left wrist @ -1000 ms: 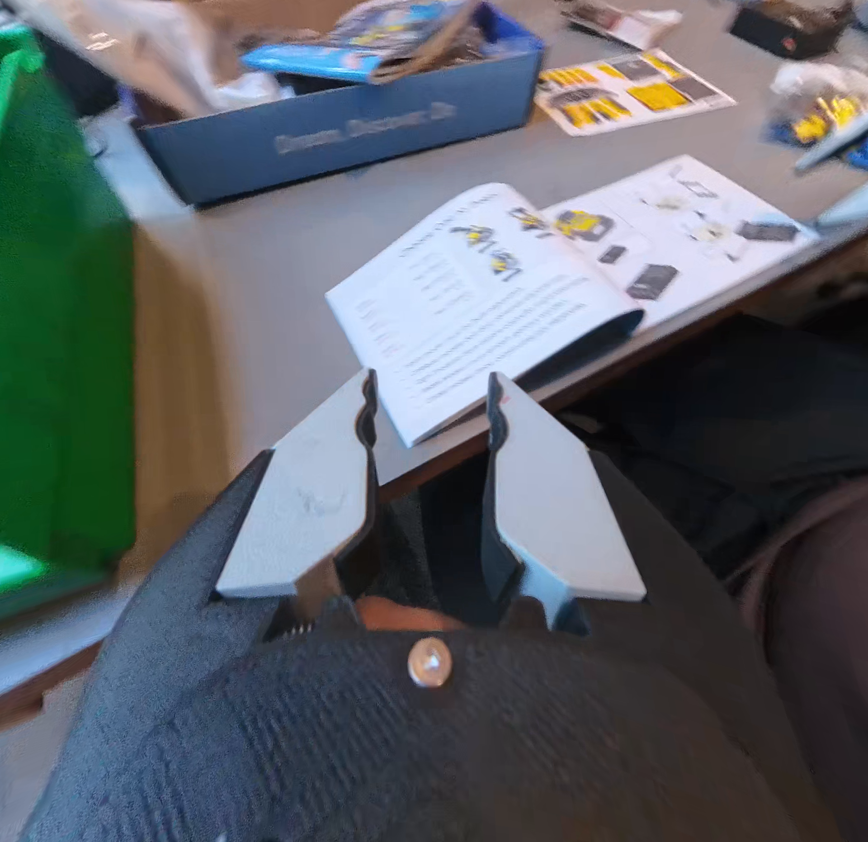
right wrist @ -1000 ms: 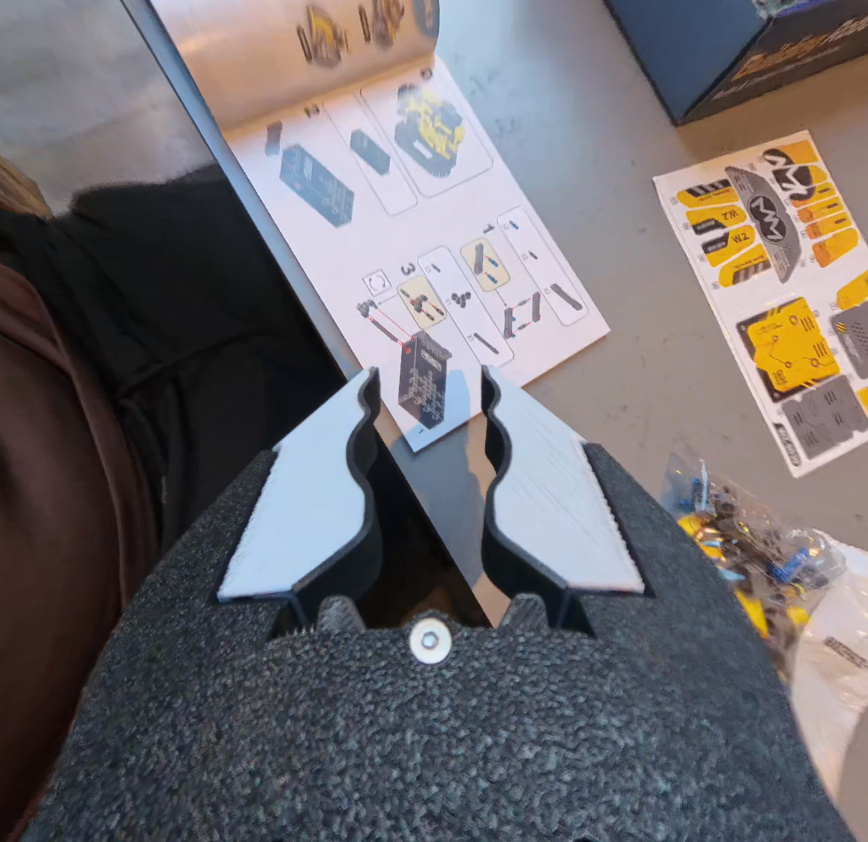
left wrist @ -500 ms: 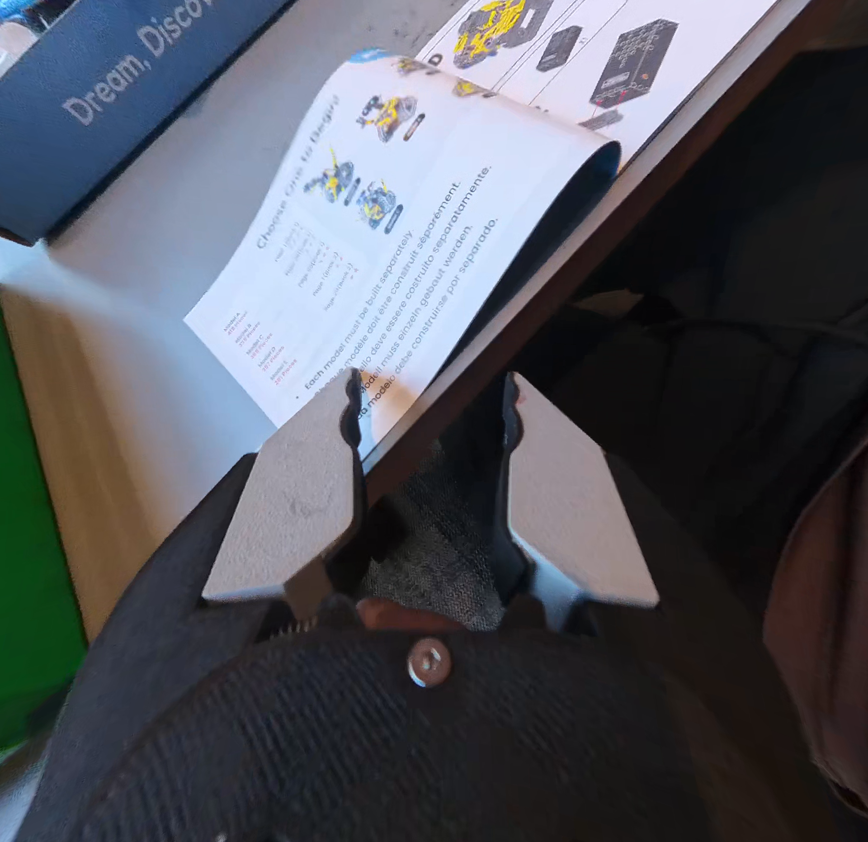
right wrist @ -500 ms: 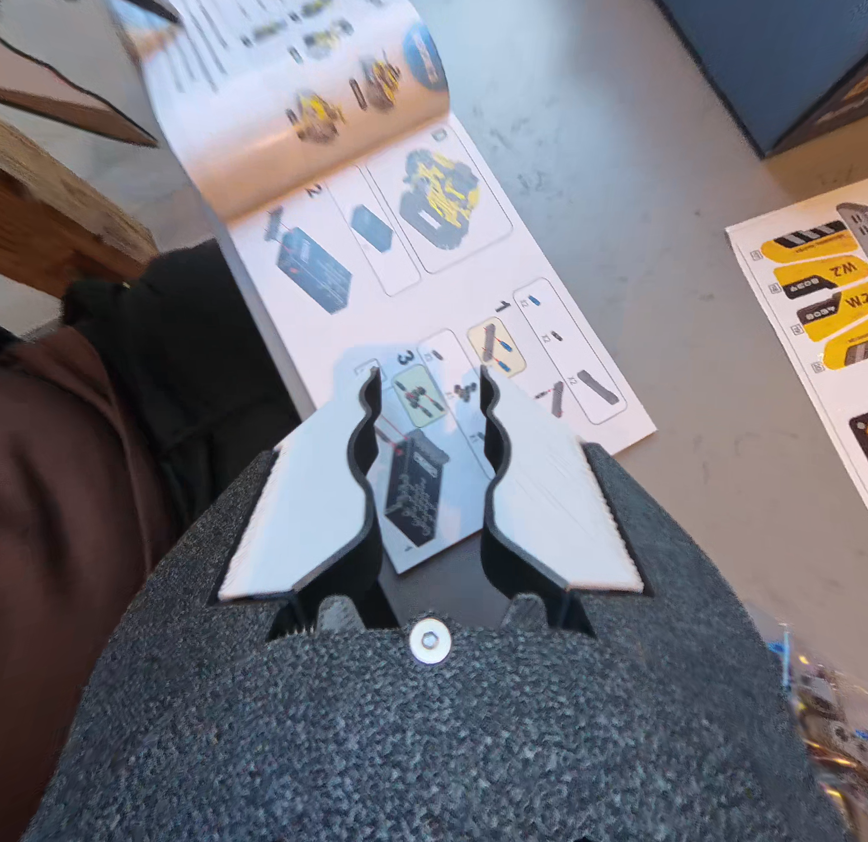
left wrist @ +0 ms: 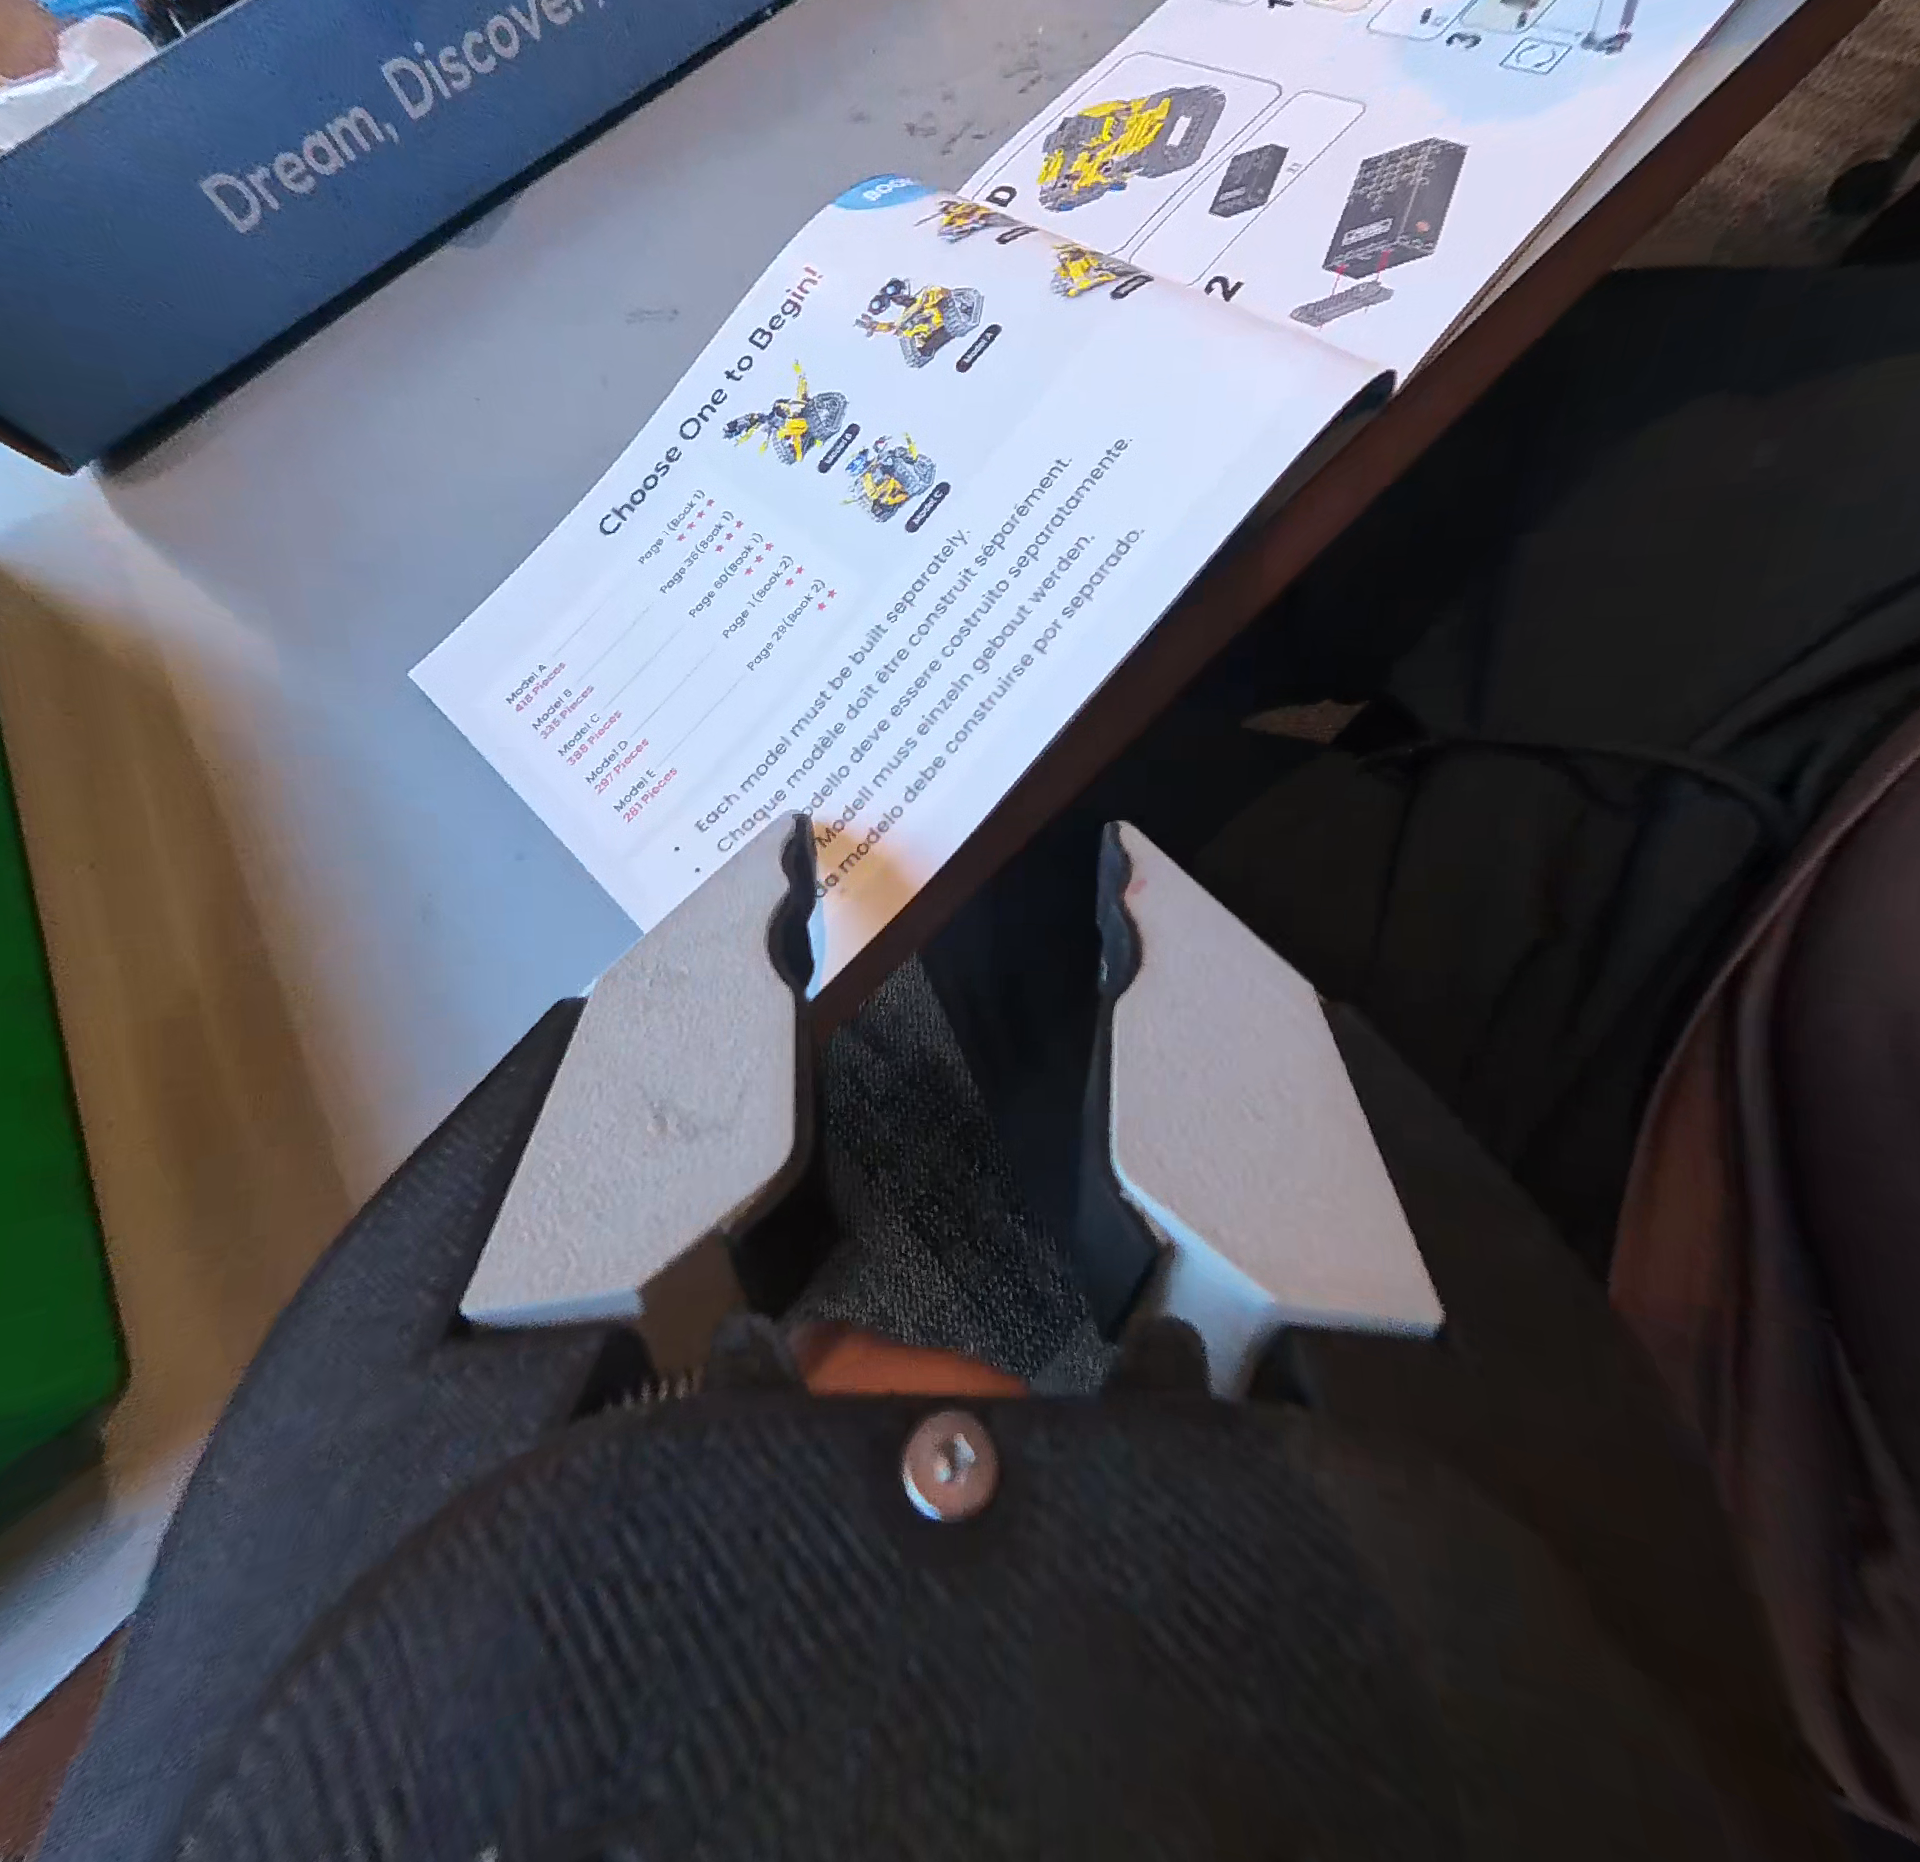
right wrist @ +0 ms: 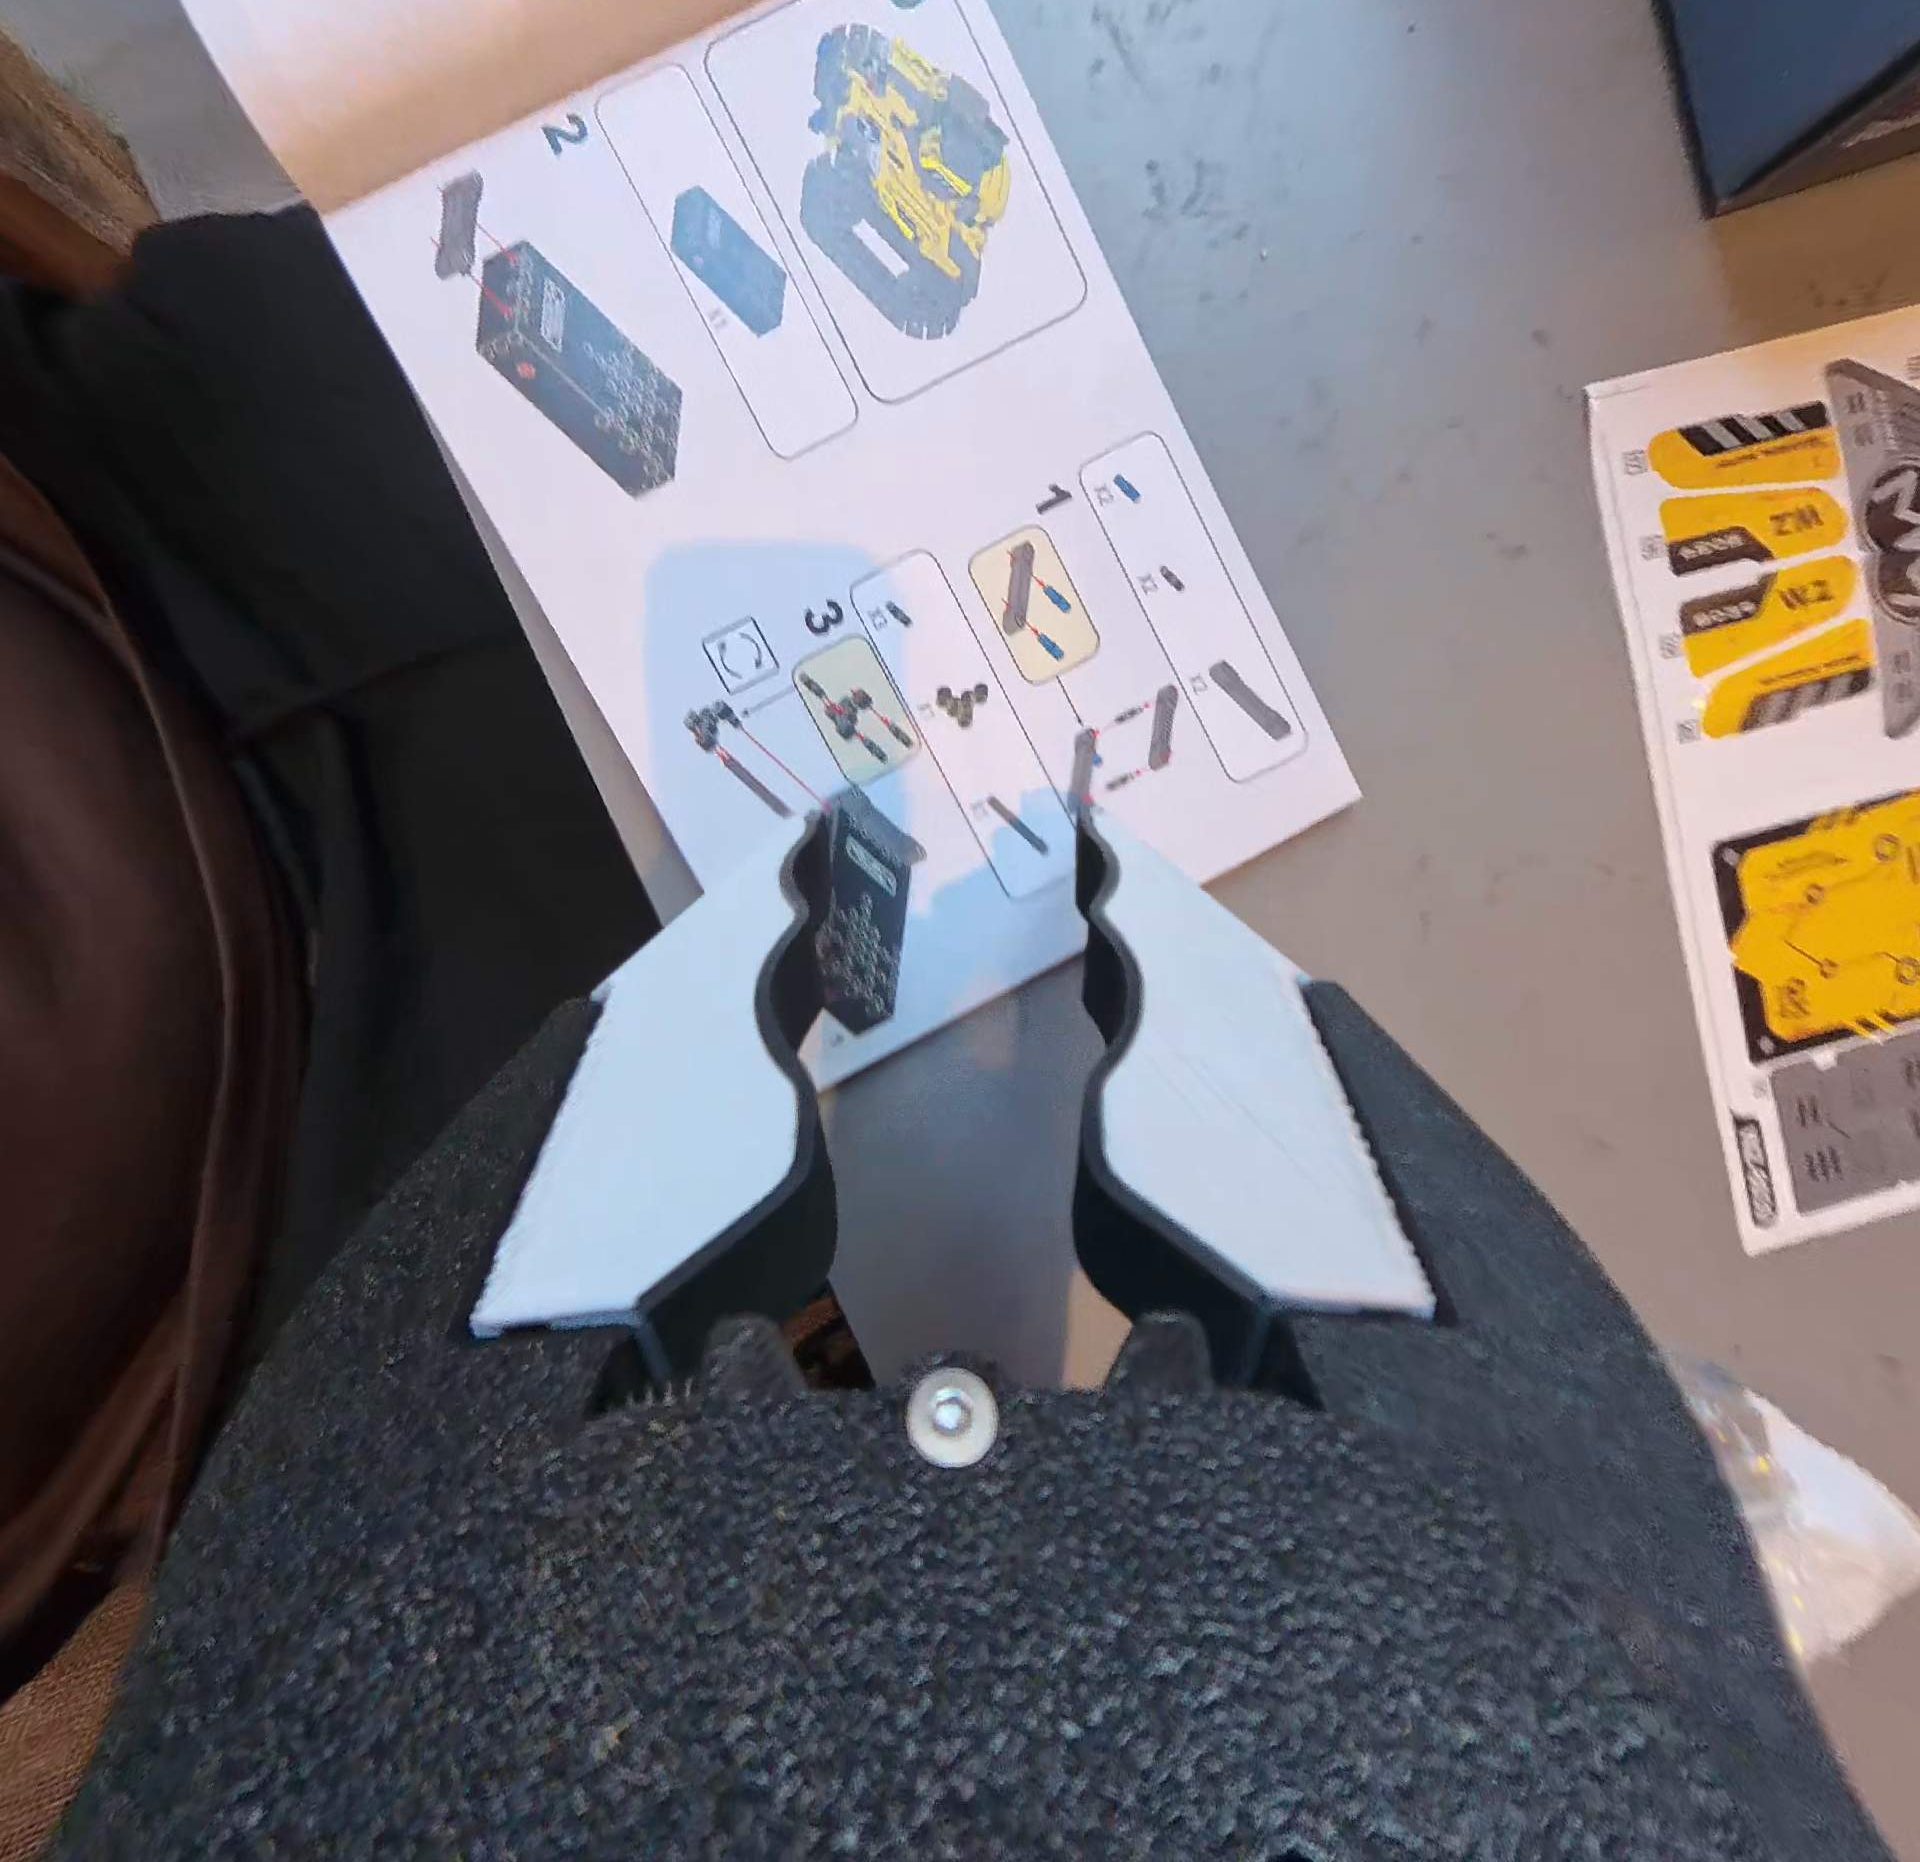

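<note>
An open white instruction booklet lies at the near edge of the grey table, its left page bowed upward. My left gripper is open and empty, straddling the table edge at the booklet's near left corner. In the right wrist view the booklet's right page lies flat with pictures of building steps. My right gripper is open and empty, hovering just over that page's near corner.
A dark blue cardboard box stands on the table behind the booklet; its corner shows in the right wrist view. A yellow-and-grey sticker sheet lies right of the booklet. A clear bag lies at right. A green object stands at left. A person's dark clothing is below the table edge. The gap from one gripper's tips to the other's is roughly 30 cm.
Both grippers have moved in toward the booklet. The left one has dropped down to its near left corner at the table edge; the right one has advanced over the right page's near corner.
</note>
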